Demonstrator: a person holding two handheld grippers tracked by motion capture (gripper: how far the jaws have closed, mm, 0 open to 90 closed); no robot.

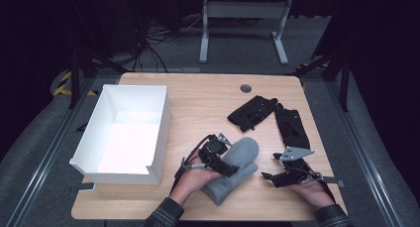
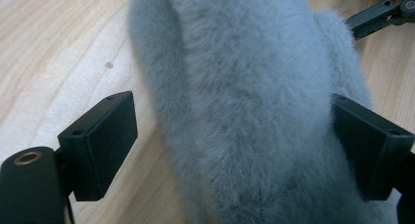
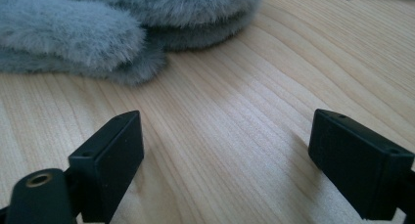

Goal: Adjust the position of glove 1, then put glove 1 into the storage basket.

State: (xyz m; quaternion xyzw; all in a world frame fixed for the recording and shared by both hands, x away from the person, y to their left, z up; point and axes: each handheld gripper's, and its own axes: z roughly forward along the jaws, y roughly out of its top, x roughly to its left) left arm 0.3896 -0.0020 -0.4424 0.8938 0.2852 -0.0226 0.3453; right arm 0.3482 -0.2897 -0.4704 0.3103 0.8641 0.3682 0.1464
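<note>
With its jaws wide around the grey mitten (image 2: 244,101), the left hand-held gripper (image 2: 235,150) should sink lower before pinching the fluffy middle.

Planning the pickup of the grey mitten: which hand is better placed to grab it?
Left. The left tongs are open and already straddle the grey mitten. The right tongs are open over bare table, with the mitten off to one side.

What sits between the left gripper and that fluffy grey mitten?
Nothing visible: the left gripper is already over the grey mitten, with the mitten between its open jaws; one pad stands clear of the fur.
</note>
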